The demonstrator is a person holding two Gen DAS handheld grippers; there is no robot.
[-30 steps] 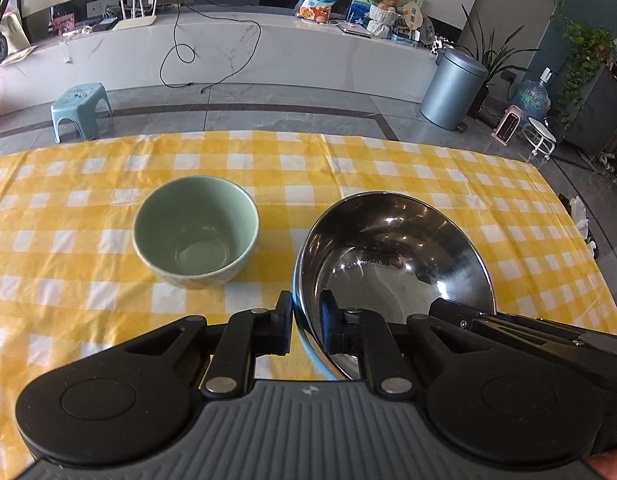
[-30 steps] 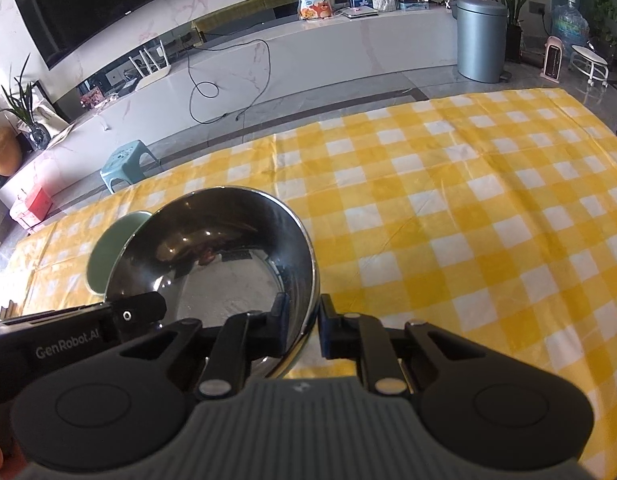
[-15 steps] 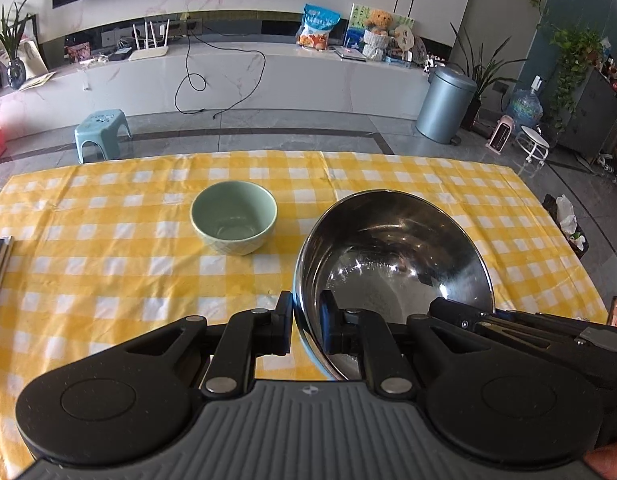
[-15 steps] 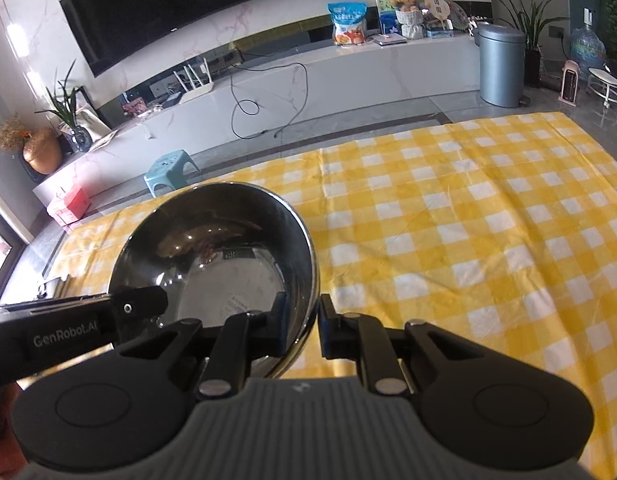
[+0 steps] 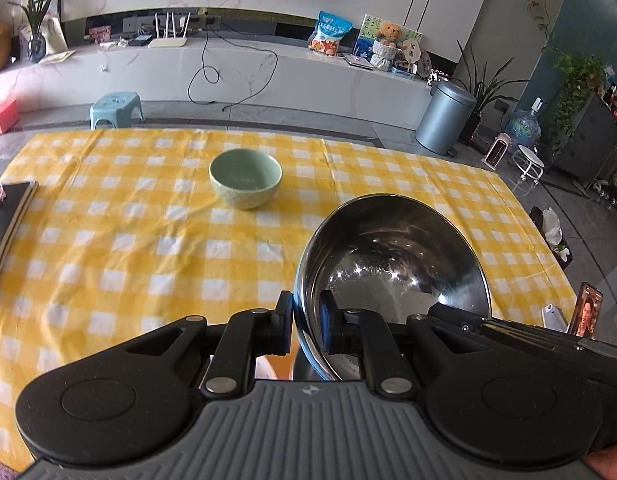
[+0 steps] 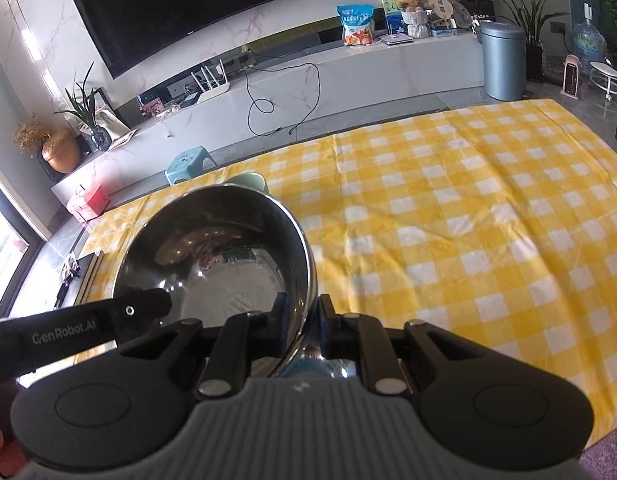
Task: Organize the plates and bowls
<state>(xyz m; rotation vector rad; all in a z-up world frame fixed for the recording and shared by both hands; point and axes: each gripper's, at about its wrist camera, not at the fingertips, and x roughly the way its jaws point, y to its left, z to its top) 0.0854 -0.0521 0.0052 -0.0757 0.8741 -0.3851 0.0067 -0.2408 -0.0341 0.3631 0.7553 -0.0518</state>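
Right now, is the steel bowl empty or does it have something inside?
Empty. The steel bowl, its rim pinched by the left tongs and right tongs, shows only bare reflective metal inside.

Green bowl [image 5: 245, 178] on checked tablecloth [image 5: 120, 240]

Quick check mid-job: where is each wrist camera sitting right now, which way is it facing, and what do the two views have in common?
Left wrist: on the left gripper, looking down over the checked tablecloth toward the green bowl; a fingertip shows bottom right.
Right wrist: on the right gripper, facing the cloth and TV wall; fingers show bottom left.
Shared: the steel bowl, clamped at its rim by both grippers; the green bowl; each view catches the other gripper.
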